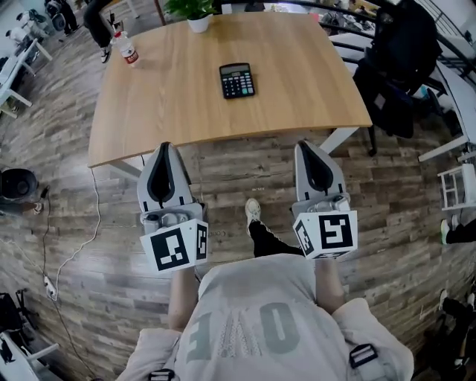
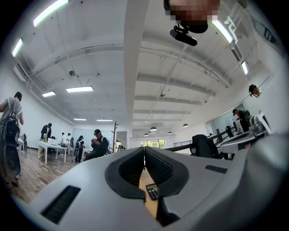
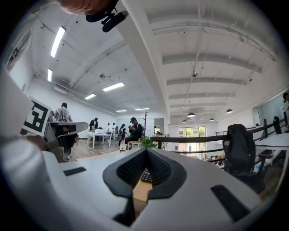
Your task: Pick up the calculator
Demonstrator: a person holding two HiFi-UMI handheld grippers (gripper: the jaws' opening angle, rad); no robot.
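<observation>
A black calculator (image 1: 237, 80) lies flat on the light wooden table (image 1: 178, 111), a little beyond the table's middle. Both grippers hang over the floor short of the table's near edge and point toward it. My left gripper (image 1: 165, 147) is shut with nothing in it, and so is my right gripper (image 1: 306, 145). In the left gripper view the fingertips meet at the left gripper (image 2: 144, 150), and the calculator (image 2: 152, 191) shows through the gap below them. In the right gripper view the calculator (image 3: 144, 176) shows the same way under the right gripper (image 3: 146, 151).
A plastic bottle (image 1: 128, 50) stands at the table's far left corner and a potted plant (image 1: 197, 16) at its far edge. A black chair with a jacket (image 1: 401, 59) stands to the right. My foot (image 1: 253, 212) is on the wood floor. People stand far back (image 2: 95, 143).
</observation>
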